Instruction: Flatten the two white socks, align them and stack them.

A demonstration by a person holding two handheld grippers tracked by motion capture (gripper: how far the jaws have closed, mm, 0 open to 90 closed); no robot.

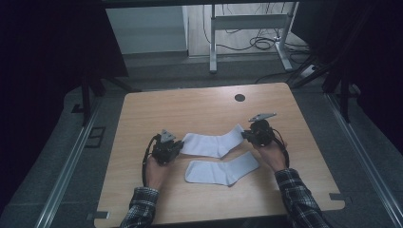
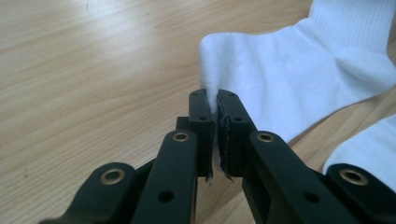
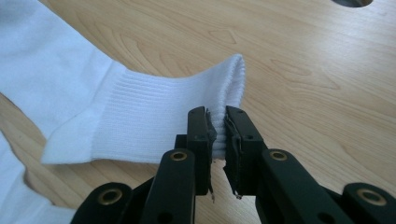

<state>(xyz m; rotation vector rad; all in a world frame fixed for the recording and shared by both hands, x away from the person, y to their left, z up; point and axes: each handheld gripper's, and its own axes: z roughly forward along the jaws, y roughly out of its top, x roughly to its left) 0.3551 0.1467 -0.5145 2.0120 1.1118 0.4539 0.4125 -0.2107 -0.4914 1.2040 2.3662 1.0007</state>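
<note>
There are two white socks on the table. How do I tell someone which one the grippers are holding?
Look at the wooden table, where two white socks lie one behind the other. Pick the far sock, the one farther from the person. It alone is pinched at both ends: the left gripper shut on its toe, the right gripper on its ribbed cuff, while the near sock lies untouched.

Light wooden rectangular table (image 1: 199, 107) with a round dark cable hole (image 1: 240, 98) near its far edge. Second white sock (image 1: 223, 171) lies flat near the front edge. Beyond: grey metal desk frame (image 1: 247, 28), black cables (image 1: 259, 43) on floor.
</note>
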